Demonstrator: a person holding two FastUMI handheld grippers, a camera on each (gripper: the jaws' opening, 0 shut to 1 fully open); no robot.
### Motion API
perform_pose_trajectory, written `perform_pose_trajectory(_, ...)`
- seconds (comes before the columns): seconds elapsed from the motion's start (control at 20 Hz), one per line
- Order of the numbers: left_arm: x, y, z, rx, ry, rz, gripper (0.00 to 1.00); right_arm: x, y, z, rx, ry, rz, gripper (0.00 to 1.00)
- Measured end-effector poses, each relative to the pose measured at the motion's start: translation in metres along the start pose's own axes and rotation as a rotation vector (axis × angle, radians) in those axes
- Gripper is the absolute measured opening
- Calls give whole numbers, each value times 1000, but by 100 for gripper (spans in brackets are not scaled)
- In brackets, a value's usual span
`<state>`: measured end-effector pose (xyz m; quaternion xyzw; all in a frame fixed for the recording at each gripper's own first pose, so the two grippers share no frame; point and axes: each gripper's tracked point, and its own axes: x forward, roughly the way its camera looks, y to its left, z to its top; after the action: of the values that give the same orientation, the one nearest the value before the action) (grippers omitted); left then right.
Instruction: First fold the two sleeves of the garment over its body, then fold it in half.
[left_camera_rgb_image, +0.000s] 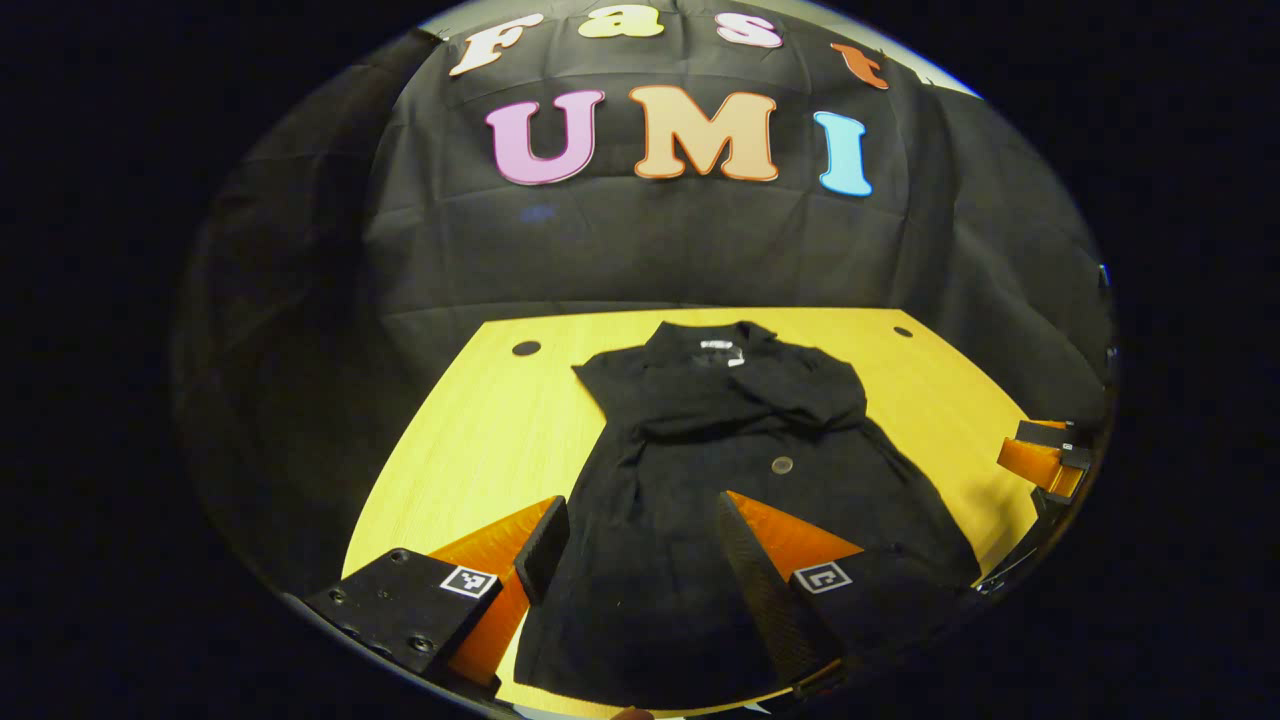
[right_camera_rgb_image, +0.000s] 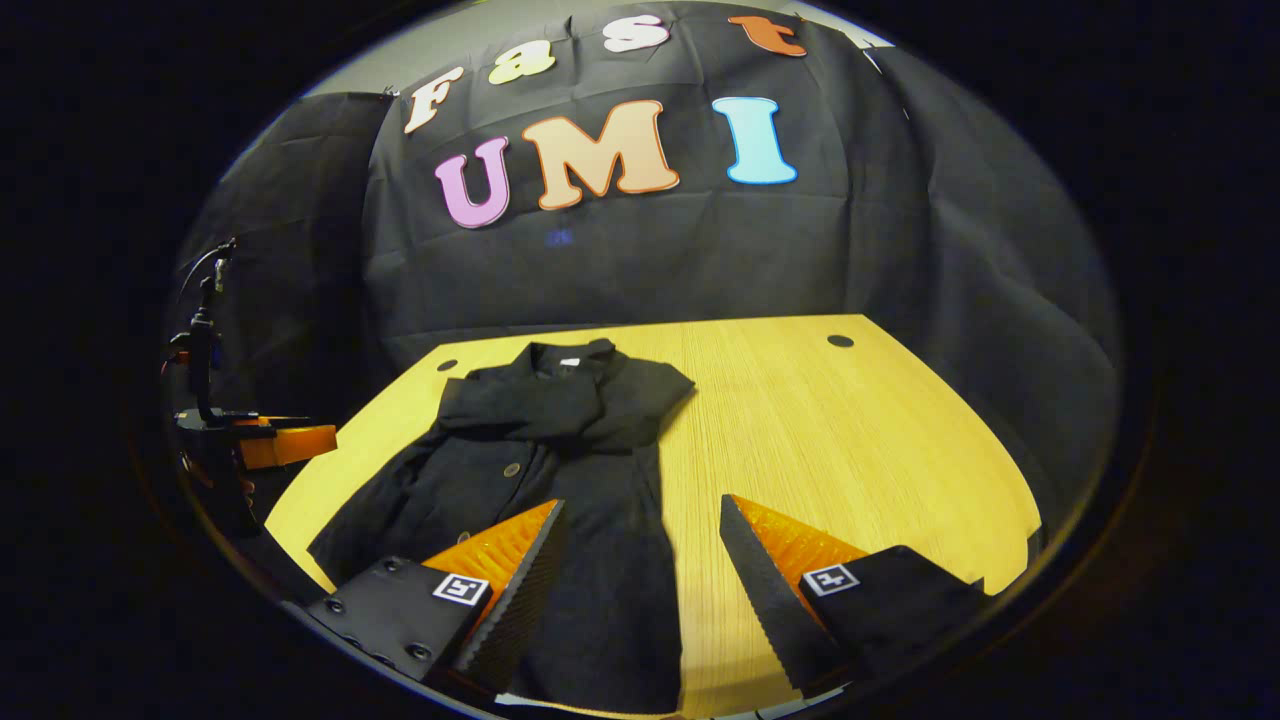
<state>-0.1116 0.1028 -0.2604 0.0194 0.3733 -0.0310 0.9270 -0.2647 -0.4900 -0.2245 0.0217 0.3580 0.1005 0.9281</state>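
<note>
Garment: a black garment (left_camera_rgb_image: 735, 470) lies flat on the yellow wooden counter (left_camera_rgb_image: 470, 440), collar at 12 o'clock, hem at 6 o'clock; in the right gripper view it (right_camera_rgb_image: 540, 480) lies toward 9 o'clock.
Sleeves: both lie folded across the chest just below the collar.
Left gripper (left_camera_rgb_image: 640, 565): fingers spread open, empty, above the garment's lower part at 6 o'clock.
Right gripper (right_camera_rgb_image: 640, 575): fingers apart, holding nothing, over the garment's hem edge and bare counter.
Other gripper: the right gripper appears at 3 o'clock in the left gripper view; the left gripper at 9 o'clock in the right gripper view.
</note>
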Motion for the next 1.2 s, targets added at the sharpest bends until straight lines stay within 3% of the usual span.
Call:
perform_pose_trajectory(0.15, -8, 14, -35, -16, 56, 14, 92, -10, 1, -33, -13, 51, -19, 98)
perform_pose_trajectory(0.2, -11, 19, -46, -22, 75, 17, 92, -12, 0, -43, -13, 69, -28, 94)
perform_pose_trajectory(0.25, -13, 22, -56, -25, 91, 21, 92, -15, 0, -52, -12, 86, -32, 98)
perform_pose_trajectory(0.35, -17, 29, -76, -26, 124, 28, 92, -20, 0, -72, -15, 120, -47, 94)
perform_pose_trajectory(0.65, -25, 49, -141, -48, 236, 57, 92, -25, -2, -129, -27, 230, -85, 98)
perform_pose_trajectory(0.7, -28, 50, -150, -48, 251, 60, 92, -26, -2, -135, -27, 241, -89, 94)
perform_pose_trajectory(0.75, -31, 52, -158, -46, 265, 63, 93, -26, -2, -139, -28, 249, -92, 98)
perform_pose_trajectory(0.95, -30, 49, -163, -64, 264, 40, 93, -28, -2, -160, -40, 305, -111, 98)
perform_pose_trajectory(1.0, -28, 47, -160, -52, 245, 25, 98, -26, -2, -161, -29, 302, -115, 94)
perform_pose_trajectory(1.05, -28, 44, -162, -33, 241, 3, 96, -27, -1, -161, -14, 307, -121, 97)
perform_pose_trajectory(1.1, -29, 41, -162, -17, 216, -23, 95, -28, 1, -159, -5, 308, -113, 96)
perform_pose_trajectory(1.15, -29, 39, -161, -3, 200, -41, 92, -26, 6, -160, -13, 307, -98, 79)
perform_pose_trajectory(1.2, -29, 38, -161, -1, 187, -53, 77, -26, 10, -159, -26, 305, -83, 63)
